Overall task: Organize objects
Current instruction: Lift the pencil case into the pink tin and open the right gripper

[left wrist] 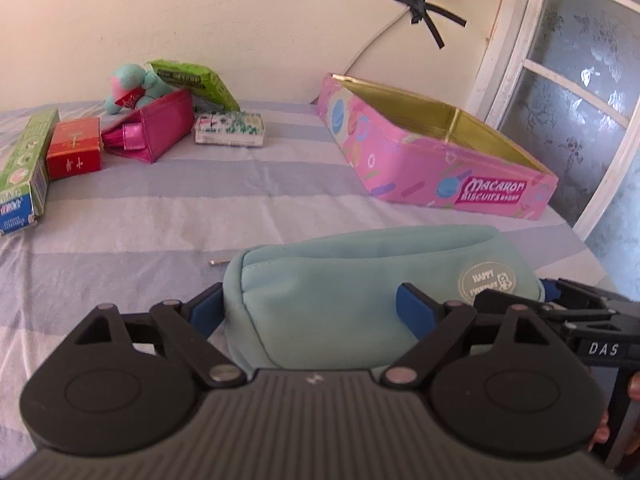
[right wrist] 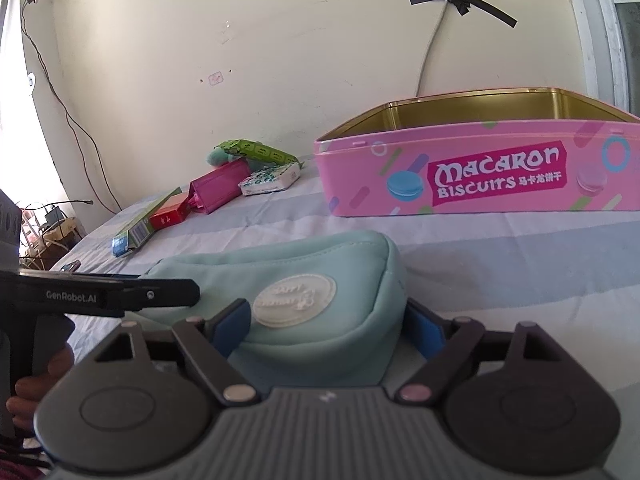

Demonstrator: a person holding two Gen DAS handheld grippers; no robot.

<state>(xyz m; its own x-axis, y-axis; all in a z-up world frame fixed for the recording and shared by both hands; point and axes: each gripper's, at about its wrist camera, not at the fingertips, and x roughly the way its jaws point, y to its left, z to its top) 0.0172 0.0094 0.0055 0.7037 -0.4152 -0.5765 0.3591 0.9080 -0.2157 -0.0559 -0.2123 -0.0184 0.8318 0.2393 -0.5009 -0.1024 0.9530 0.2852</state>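
A mint-green fabric pouch (left wrist: pixel 360 280) with a round "Happy" badge lies on the striped bedsheet. My left gripper (left wrist: pixel 312 308) is shut on its left part, blue pads pressing its sides. My right gripper (right wrist: pixel 328 324) is shut on its other end (right wrist: pixel 320 280), near the badge. The right gripper shows at the right edge of the left wrist view (left wrist: pixel 580 320), the left gripper at the left of the right wrist view (right wrist: pixel 100 296). An open pink "Macaron Biscuits" tin (left wrist: pixel 440 168) with a gold inside stands beyond the pouch (right wrist: pixel 480 172).
At the far left lie a green toothpaste box (left wrist: pixel 24 168), a red box (left wrist: pixel 74 148), a magenta pouch (left wrist: pixel 152 132), a plush toy (left wrist: pixel 132 84), a green packet (left wrist: pixel 200 80) and a tissue pack (left wrist: pixel 230 130). A wall and window frame (left wrist: pixel 560 80) bound the bed.
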